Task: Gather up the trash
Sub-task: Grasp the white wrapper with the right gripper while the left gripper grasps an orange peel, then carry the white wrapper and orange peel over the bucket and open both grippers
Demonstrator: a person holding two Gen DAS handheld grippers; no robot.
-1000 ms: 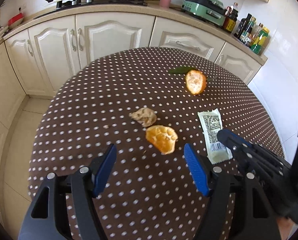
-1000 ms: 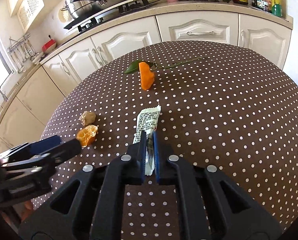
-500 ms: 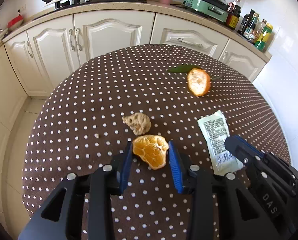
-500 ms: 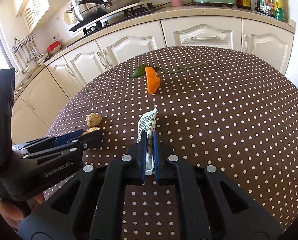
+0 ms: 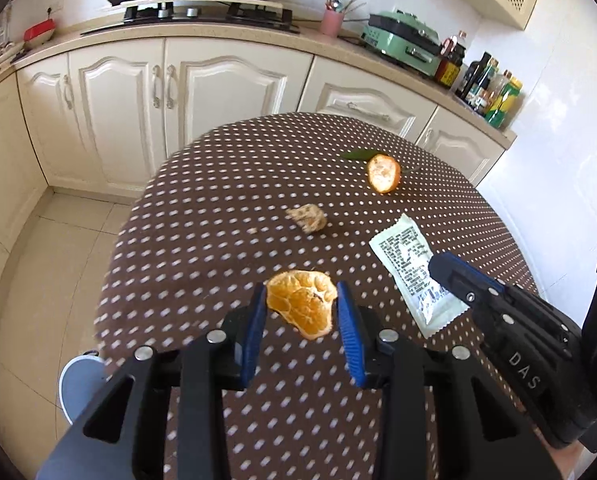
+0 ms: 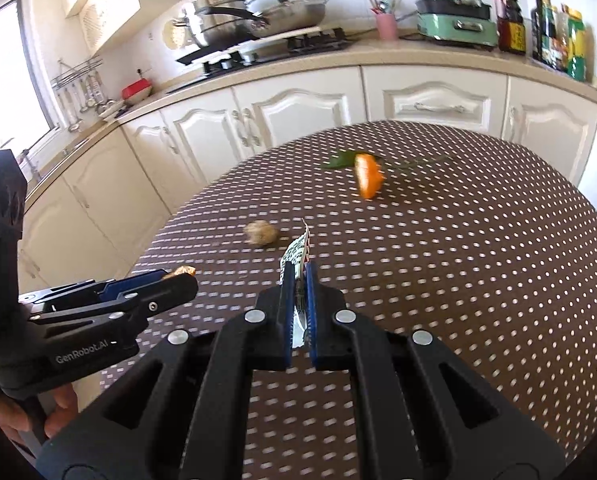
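A: Orange peel (image 5: 302, 304), soft and light, sits clamped between the left gripper (image 5: 301, 320) fingers, lifted clear of the dotted tabletop (image 5: 218, 240). Likely to tear if squeezed harder.

B: From the right wrist, the right gripper (image 6: 298, 292) fingers are pinched together on the wrapper (image 6: 296, 252), thin, limp and probably slippery; an end grip suits it. A crumpled scrap (image 6: 261, 233) and another peel (image 6: 368, 180) lie toward the far edge.

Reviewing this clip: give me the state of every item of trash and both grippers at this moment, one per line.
Left gripper: jaws shut on orange peel piece, lifted off the table.
Right gripper: jaws shut on wrapper.
Second peel: lying on tablecloth, by green leaf.
Crumpled brown scrap: on tablecloth, untouched.
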